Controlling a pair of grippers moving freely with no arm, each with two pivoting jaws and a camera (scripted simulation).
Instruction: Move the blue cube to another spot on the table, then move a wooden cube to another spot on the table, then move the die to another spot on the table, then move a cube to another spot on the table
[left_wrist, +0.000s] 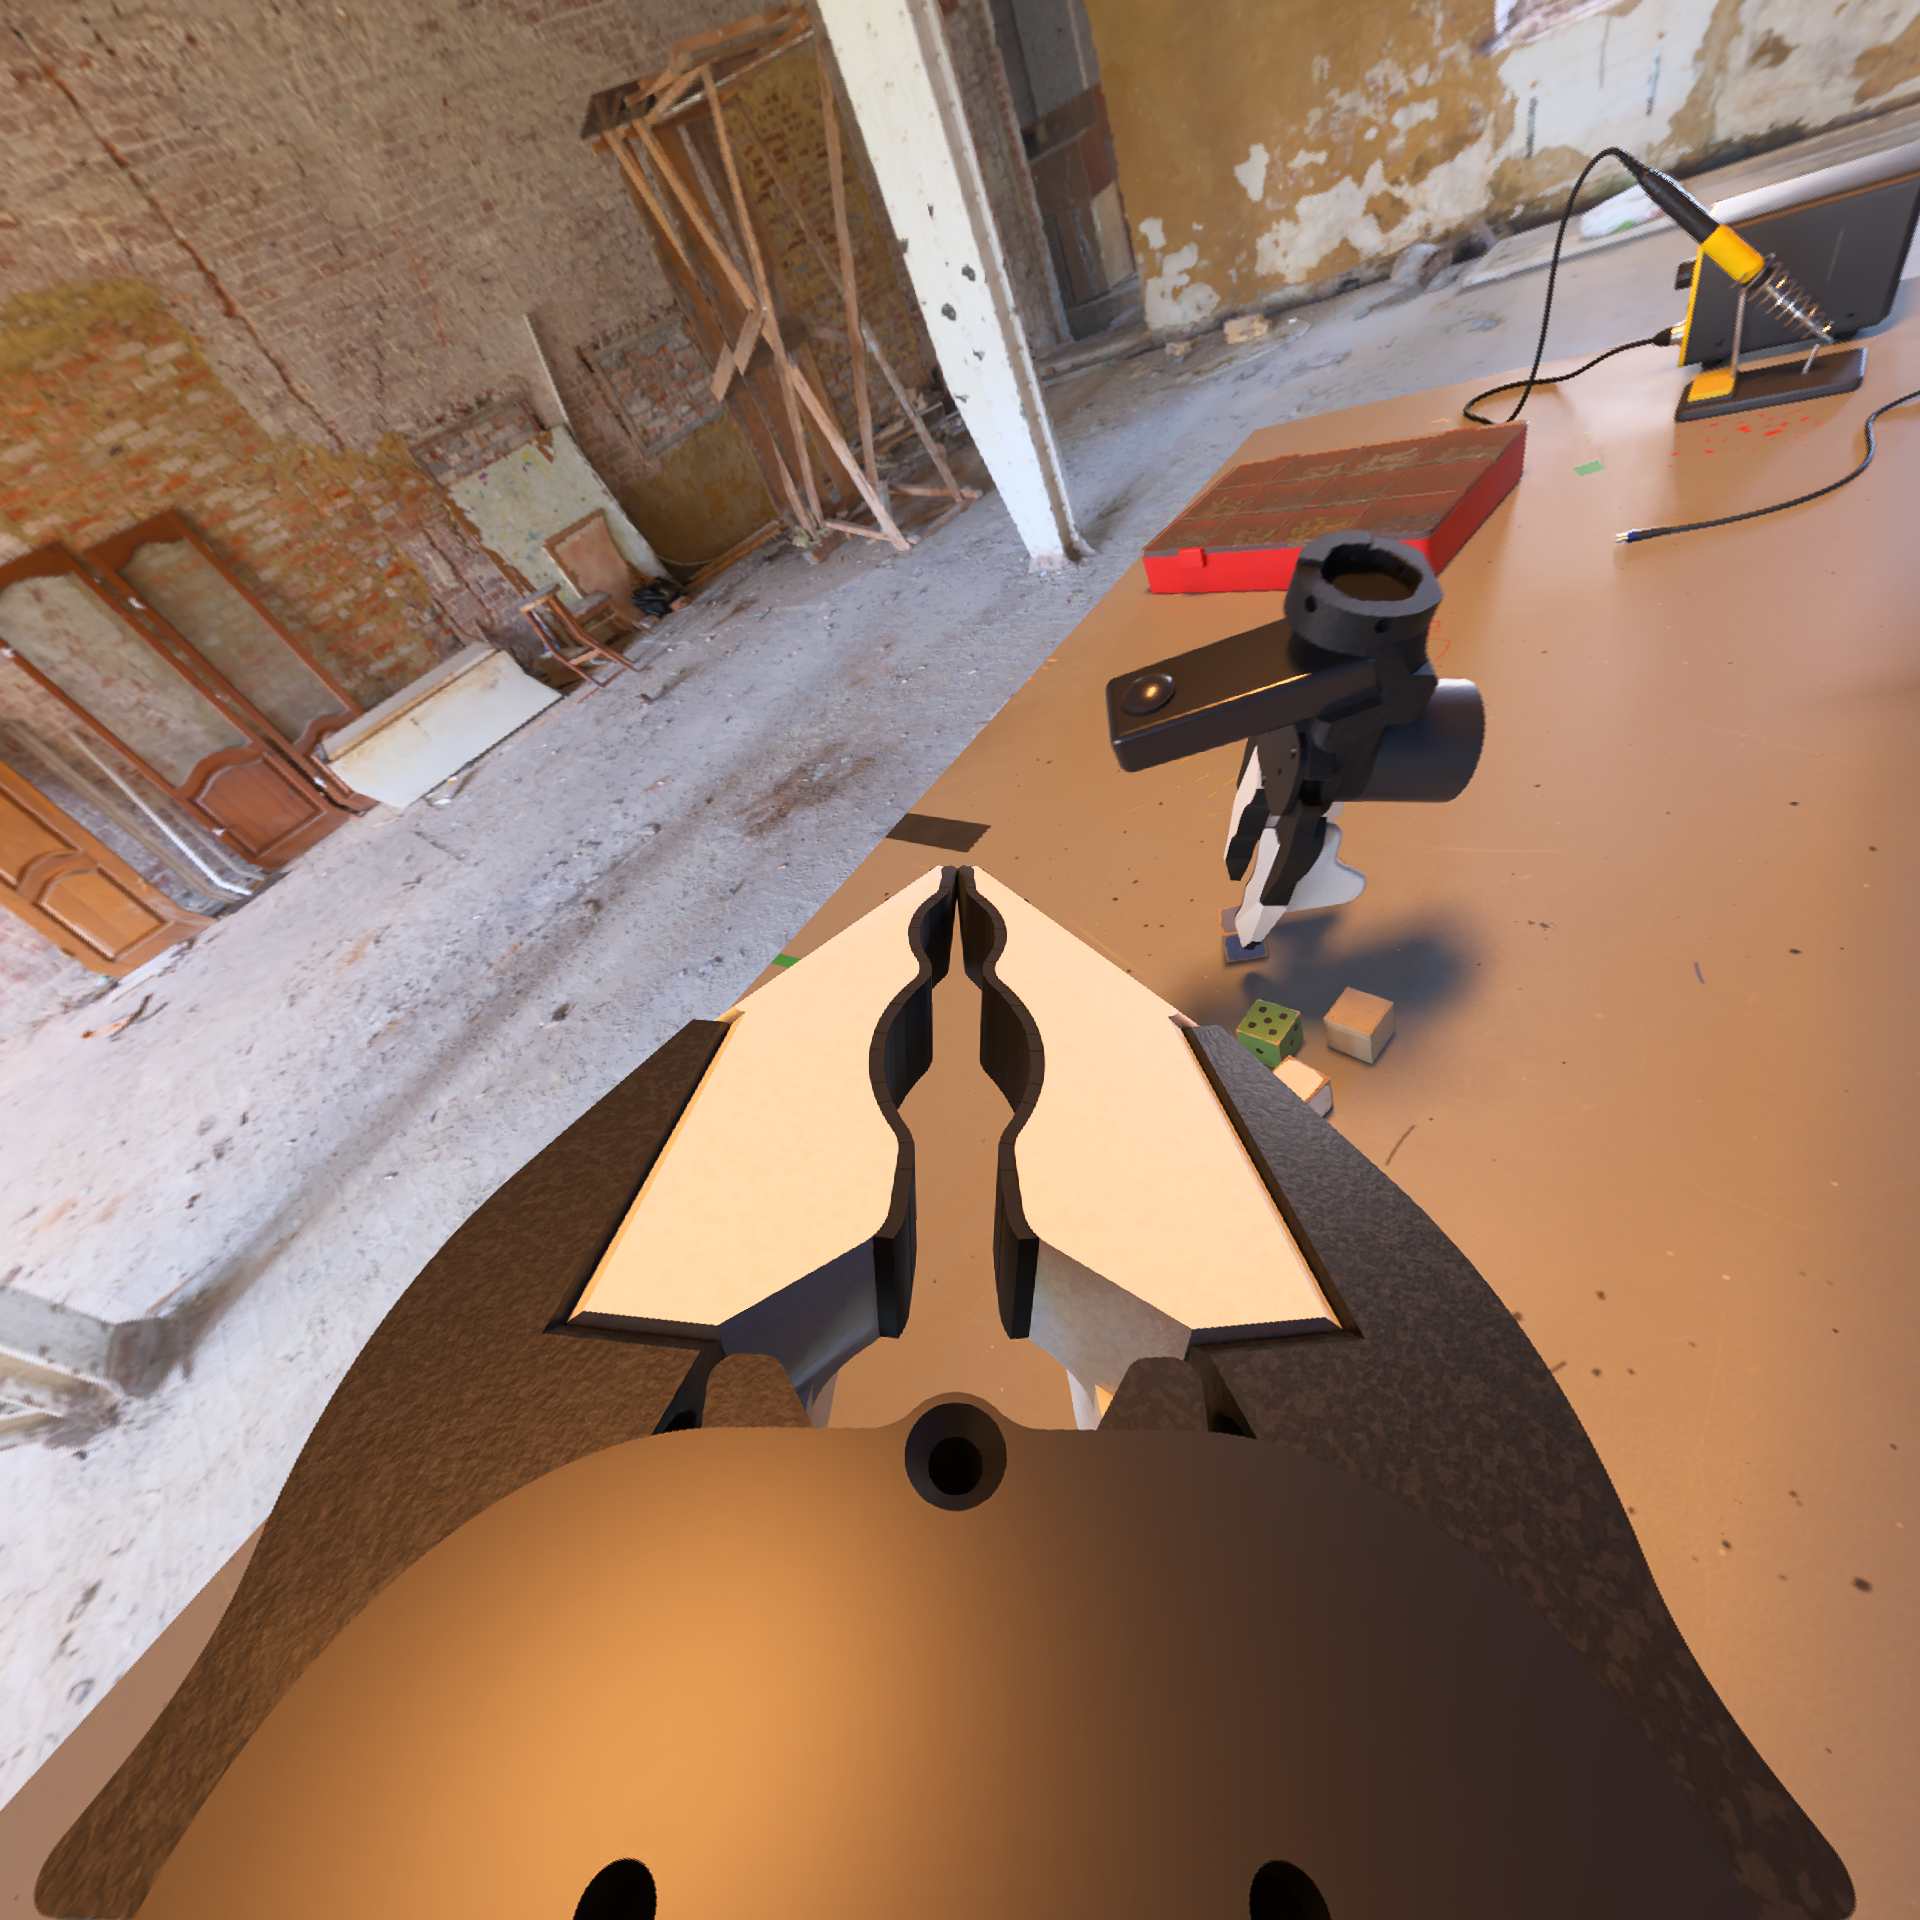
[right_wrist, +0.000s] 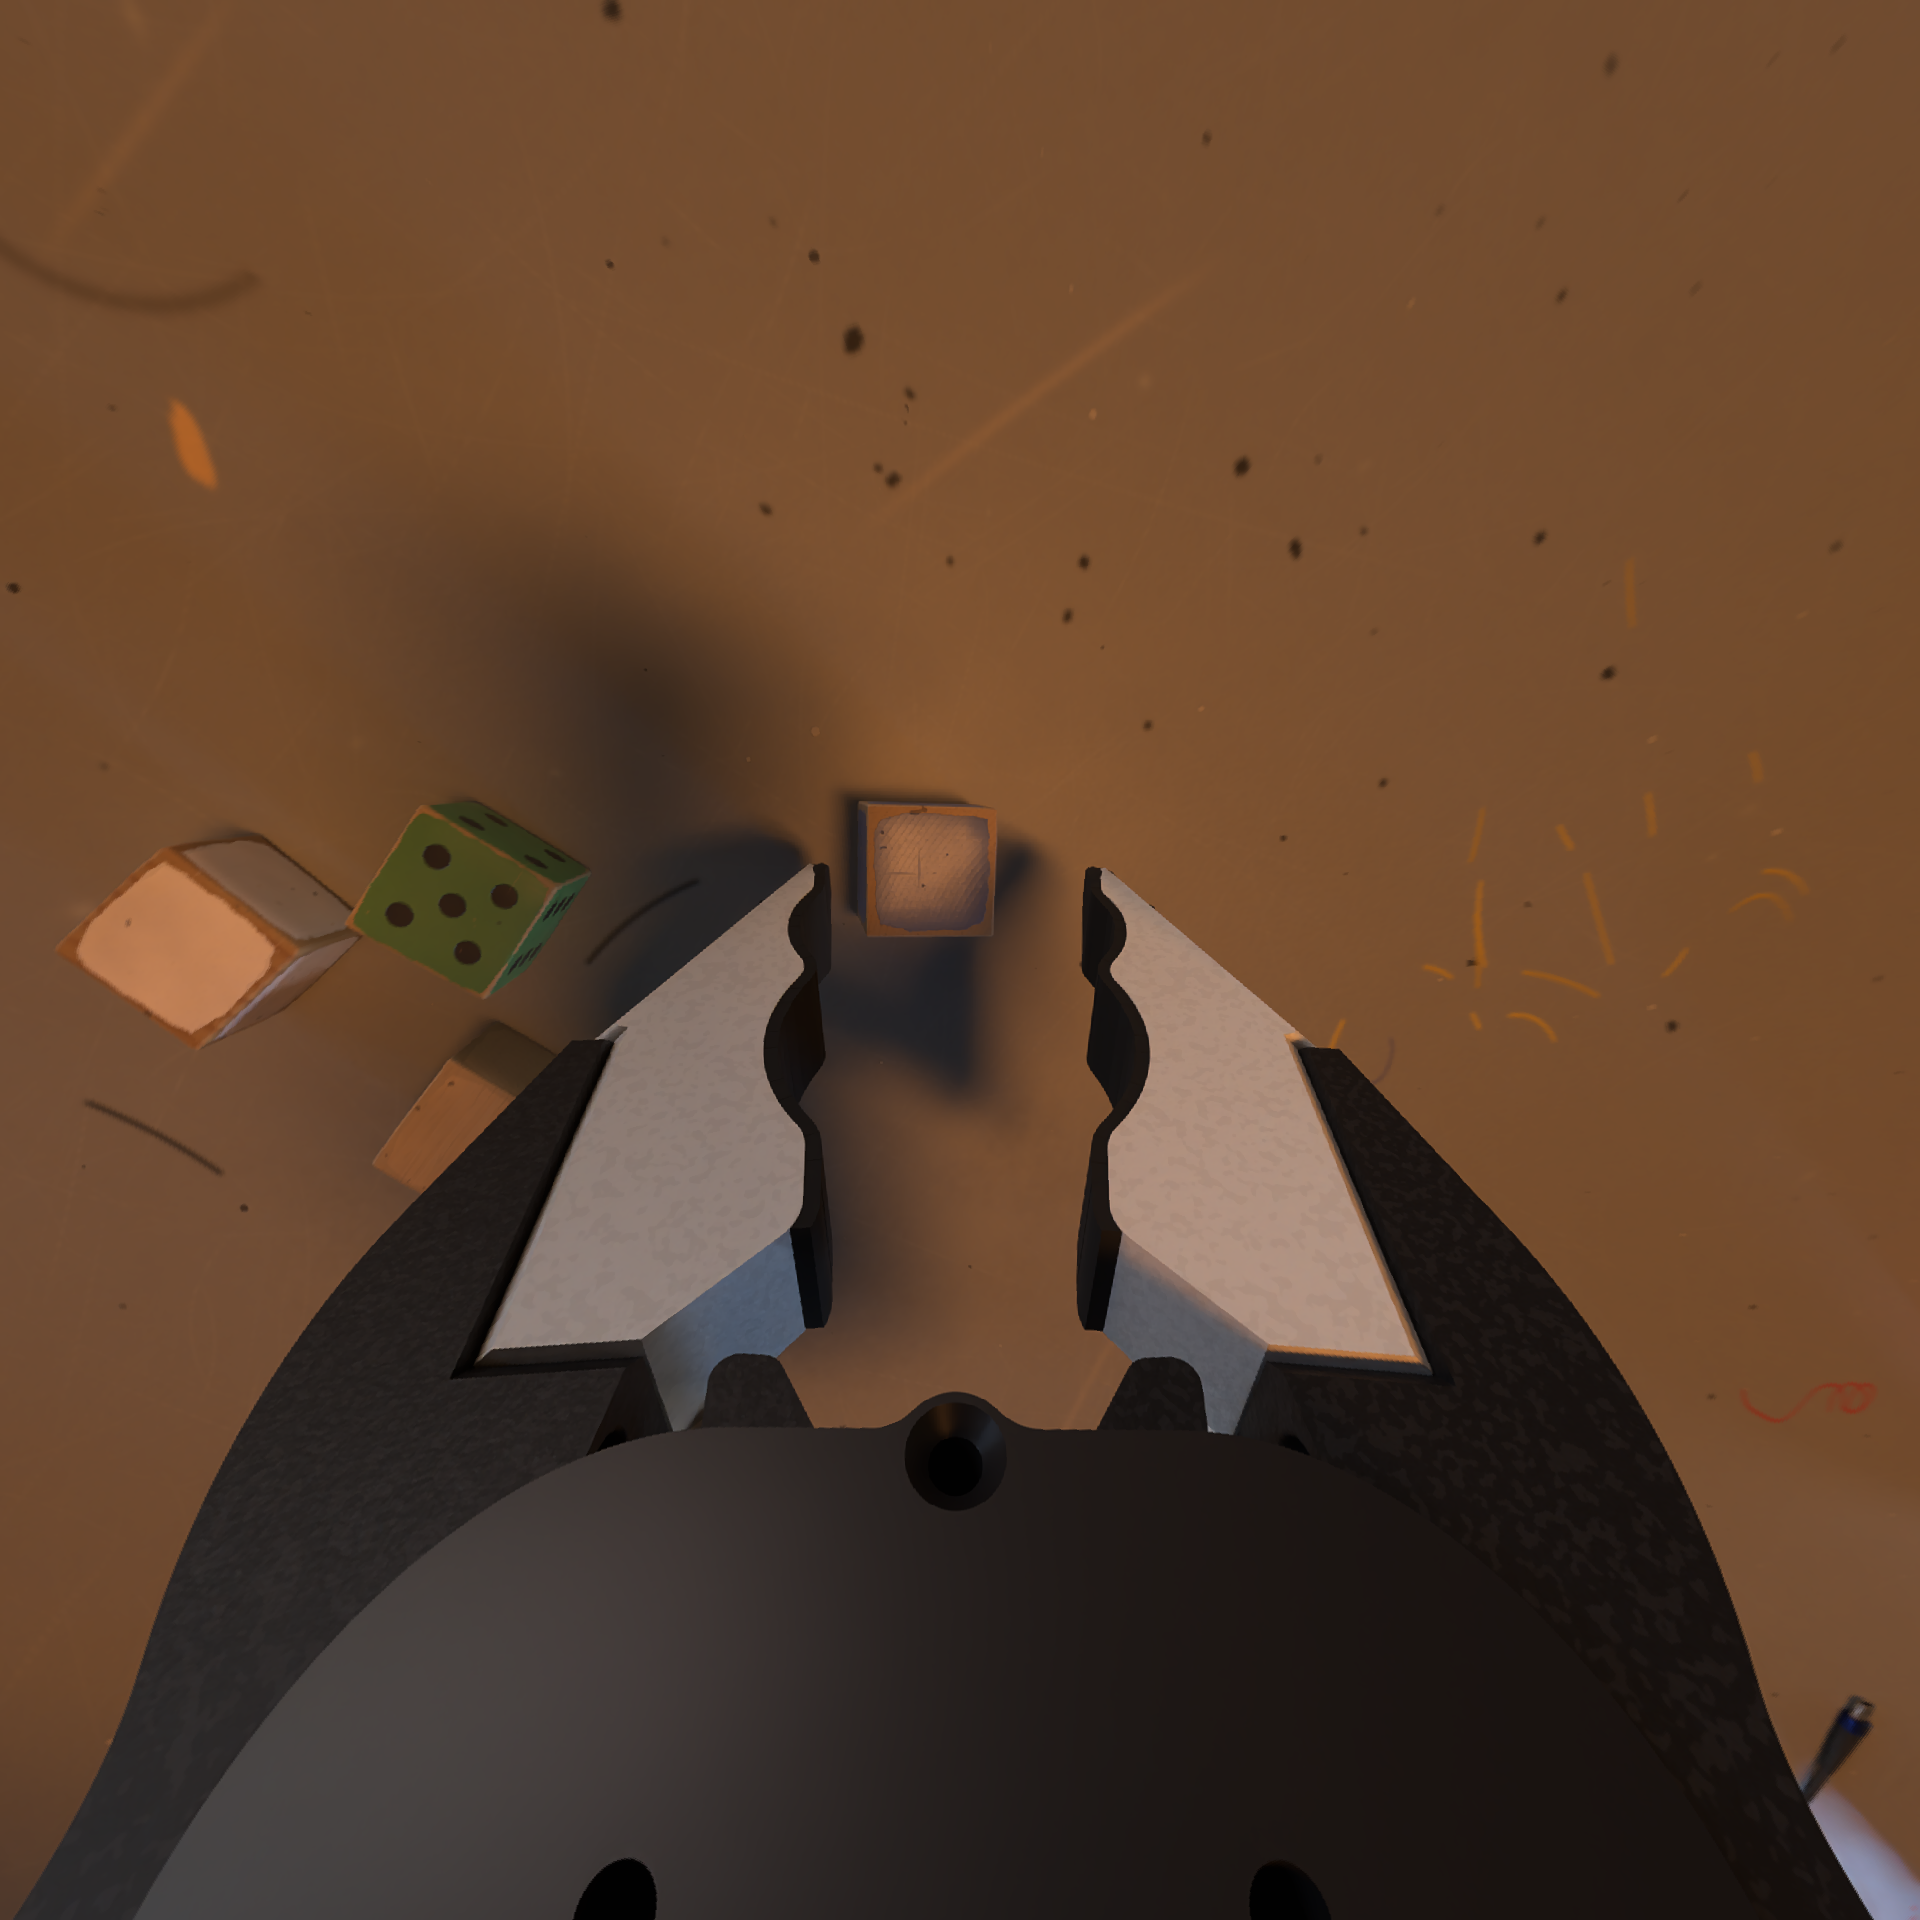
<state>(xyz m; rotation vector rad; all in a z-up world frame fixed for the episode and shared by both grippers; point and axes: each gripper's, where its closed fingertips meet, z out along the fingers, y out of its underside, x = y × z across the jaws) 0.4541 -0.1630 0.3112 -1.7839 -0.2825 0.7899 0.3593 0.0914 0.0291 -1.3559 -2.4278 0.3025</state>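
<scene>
In the right wrist view my right gripper (right_wrist: 956, 878) is open and empty, pointing down at the brown table (right_wrist: 1351, 416). A small cube (right_wrist: 927, 869) with a greyish top and orange edges lies just beyond the fingertips, in line with the gap. It looks dark blue in the left wrist view (left_wrist: 1244, 948), under the right gripper (left_wrist: 1252, 920). A green die (right_wrist: 468, 899) and a pale wooden cube (right_wrist: 203, 940) lie to the left. A second wooden cube (right_wrist: 462, 1101) is partly hidden by my finger. My left gripper (left_wrist: 956, 883) is shut and empty above the table's edge. The die (left_wrist: 1270, 1031) and a wooden cube (left_wrist: 1359, 1023) lie to its right.
A red compartment tray (left_wrist: 1340, 509) lies at the far table edge. A soldering iron in a yellow and black stand (left_wrist: 1756, 301) and a black cable (left_wrist: 1766, 499) are behind it. The table drops off to the left (left_wrist: 831, 935). A pen tip (right_wrist: 1834, 1756) shows at lower right.
</scene>
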